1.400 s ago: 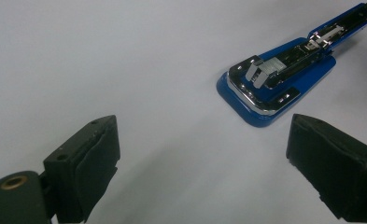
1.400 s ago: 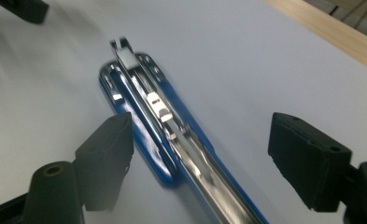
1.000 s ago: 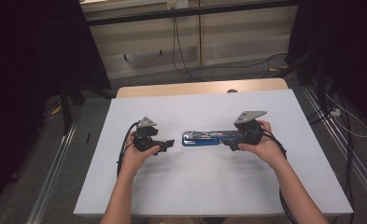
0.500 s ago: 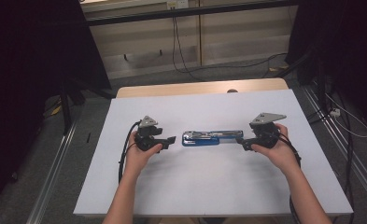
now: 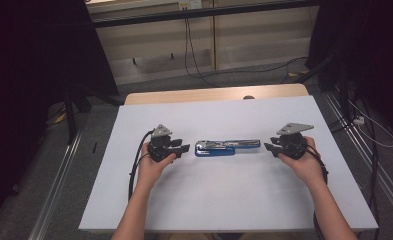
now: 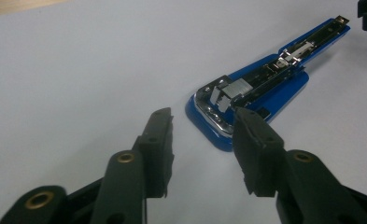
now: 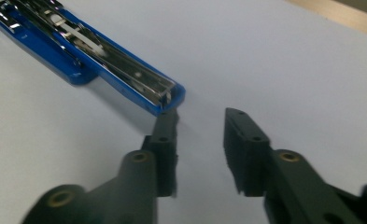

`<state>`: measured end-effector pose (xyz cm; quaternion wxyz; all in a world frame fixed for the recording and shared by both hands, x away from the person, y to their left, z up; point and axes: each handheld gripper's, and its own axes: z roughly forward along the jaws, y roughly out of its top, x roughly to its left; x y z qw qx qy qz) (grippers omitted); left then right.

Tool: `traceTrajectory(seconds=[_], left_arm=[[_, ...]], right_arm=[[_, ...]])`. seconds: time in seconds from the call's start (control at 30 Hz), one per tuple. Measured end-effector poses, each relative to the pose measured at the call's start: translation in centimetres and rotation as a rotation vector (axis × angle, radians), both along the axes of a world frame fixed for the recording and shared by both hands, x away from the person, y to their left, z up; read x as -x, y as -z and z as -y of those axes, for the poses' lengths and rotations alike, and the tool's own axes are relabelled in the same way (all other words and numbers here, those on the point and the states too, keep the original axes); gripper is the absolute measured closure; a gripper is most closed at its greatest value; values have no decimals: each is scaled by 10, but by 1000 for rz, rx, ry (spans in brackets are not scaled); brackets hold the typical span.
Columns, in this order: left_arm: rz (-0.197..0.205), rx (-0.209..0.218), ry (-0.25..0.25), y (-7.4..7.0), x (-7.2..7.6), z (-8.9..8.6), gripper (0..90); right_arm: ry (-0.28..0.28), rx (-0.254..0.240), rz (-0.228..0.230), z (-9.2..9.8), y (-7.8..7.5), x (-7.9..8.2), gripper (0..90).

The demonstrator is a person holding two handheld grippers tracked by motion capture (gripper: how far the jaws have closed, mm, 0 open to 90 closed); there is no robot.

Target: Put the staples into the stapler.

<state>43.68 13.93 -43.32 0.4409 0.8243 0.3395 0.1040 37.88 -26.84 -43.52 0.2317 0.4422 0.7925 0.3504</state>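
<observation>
A blue stapler (image 5: 227, 147) lies opened out flat on the white counter (image 5: 234, 200), between the two tongs. Its body is glossy blue plastic, with a broad rounded base at one end and a narrow straight arm at the other; a bright chromed metal channel runs along the top, and a spring and staple track are seen inside it. In the high view its long axis runs left to right across the counter, the wide end toward the left tongs (image 5: 183, 149) and the narrow tip toward the right tongs (image 5: 268, 148).

The counter surface is smooth, matte and pale, with a strip of light wood along its far edge. Black cables trail on the grey floor beyond it.

The left tongs (image 6: 202, 140) are matte black with ridged pads; their jaws stand apart, having just been closing, with nothing clamped, and the stapler's rounded end (image 6: 246, 100) lies just beyond them. The right tongs (image 7: 200, 140) likewise stand apart after closing, gripping nothing; the stapler's narrow tip (image 7: 125, 70) lies just beside one jaw.
</observation>
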Motion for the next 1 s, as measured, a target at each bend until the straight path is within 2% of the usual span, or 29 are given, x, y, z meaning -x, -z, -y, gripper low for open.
traceTrajectory(seconds=[0.13, 0.23, 0.3, 0.4, 0.63, 0.83, 0.97, 1.0], left_arm=[[-14, -4, 12, 3, 1, 5, 688], [-22, -1, 20, 5, 2, 7, 758], [-25, -5, 26, 7, 2, 8, 799], [-25, -14, 42, 8, 3, 11, 849], [-7, -5, 47, 12, 4, 18, 900], [-18, -2, 66, 16, 5, 26, 900], [0, -7, 78, 18, 5, 30, 900], [-6, -3, 75, 19, 5, 32, 900]], right_arm=[[-2, -4, -30, 1, 10, -2, 821], [-19, 0, -43, -3, 16, -4, 854], [-29, 20, -39, -5, 18, -4, 865], [-39, 15, -50, -7, 21, -5, 878], [-59, 34, -62, -15, 23, -5, 900], [-64, 21, -64, -17, 24, -7, 900], [-66, 16, -69, -18, 25, -7, 900], [-68, 18, -68, -18, 25, -7, 900]])
